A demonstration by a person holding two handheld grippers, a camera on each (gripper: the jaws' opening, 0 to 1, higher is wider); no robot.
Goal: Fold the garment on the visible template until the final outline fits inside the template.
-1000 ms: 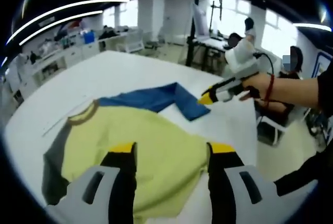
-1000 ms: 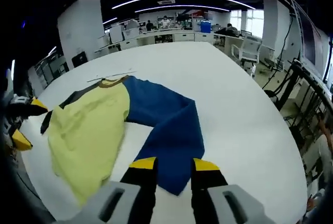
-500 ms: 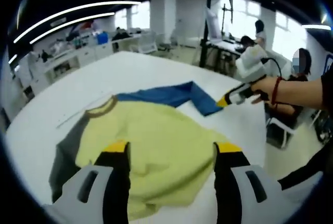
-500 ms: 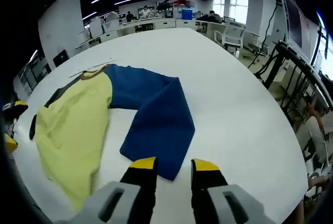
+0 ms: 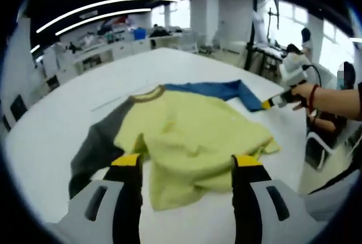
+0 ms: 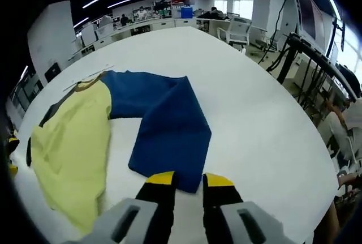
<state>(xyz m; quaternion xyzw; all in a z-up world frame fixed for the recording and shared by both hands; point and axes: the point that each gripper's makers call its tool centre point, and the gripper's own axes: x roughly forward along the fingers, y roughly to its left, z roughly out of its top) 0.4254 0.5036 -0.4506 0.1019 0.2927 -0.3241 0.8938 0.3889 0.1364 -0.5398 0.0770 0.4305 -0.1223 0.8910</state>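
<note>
I have the shirt (image 5: 198, 133) lying on the white table (image 6: 266, 119), its yellow body rumpled and partly bunched, so the fold is barely started. My right gripper (image 6: 185, 179) sits at the cuff of the blue sleeve (image 6: 169, 125), jaws close together around the hem; I cannot tell if they are actually pinching the cloth. My left gripper (image 5: 184, 162) has its jaws wide apart over the yellow hem, holding nothing. The dark grey sleeve (image 5: 99, 145) lies unfolded. I cannot make out the template outline.
</note>
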